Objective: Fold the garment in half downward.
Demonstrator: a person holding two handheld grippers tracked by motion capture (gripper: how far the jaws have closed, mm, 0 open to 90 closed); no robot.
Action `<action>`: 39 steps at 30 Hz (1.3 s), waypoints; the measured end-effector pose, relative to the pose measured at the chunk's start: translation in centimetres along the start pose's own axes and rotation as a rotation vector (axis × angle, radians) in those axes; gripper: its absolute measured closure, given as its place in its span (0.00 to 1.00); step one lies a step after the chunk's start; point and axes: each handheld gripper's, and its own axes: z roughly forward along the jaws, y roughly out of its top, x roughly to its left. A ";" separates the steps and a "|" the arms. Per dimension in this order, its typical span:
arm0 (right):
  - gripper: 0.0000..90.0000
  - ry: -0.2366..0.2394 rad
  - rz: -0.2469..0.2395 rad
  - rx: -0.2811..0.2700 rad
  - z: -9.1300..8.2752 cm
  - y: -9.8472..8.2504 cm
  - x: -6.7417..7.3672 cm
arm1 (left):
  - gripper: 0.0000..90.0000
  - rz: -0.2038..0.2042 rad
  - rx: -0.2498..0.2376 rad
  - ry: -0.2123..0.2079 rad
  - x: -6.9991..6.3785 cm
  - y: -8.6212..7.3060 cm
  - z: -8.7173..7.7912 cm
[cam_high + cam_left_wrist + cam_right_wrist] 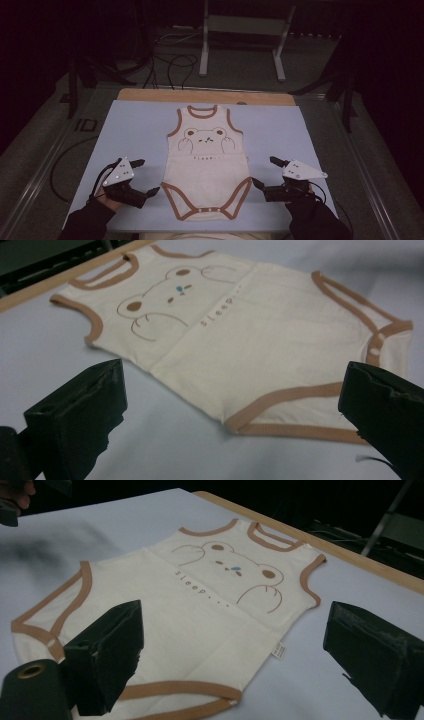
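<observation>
Our L fingers (141, 176) & R fingers (263, 172) are both wide apart, holding nothing. The bodysuit (207, 161) lies flat between them on the table (130, 125), neck far, snaps near us. Both are about as close.

Under my jaws lies a pale blue mat (135, 130) on a wooden board (150, 95). Beyond, cables (172, 65) and what may be a grey stand (245, 30).
</observation>
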 end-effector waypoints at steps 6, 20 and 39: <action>0.10 -0.031 -0.029 -0.003 0.2 1.3 -0.4 | 0.00 0.006 -0.017 0.017 0.8 1.5 -0.7; 0.10 -0.036 -0.074 -0.001 1.7 5.1 -1.4 | 0.00 0.011 -0.028 0.014 2.0 4.0 -0.9; 0.10 -0.007 -0.042 0.049 5.6 5.9 -2.7 | 0.00 0.004 0.019 0.001 3.8 4.9 1.8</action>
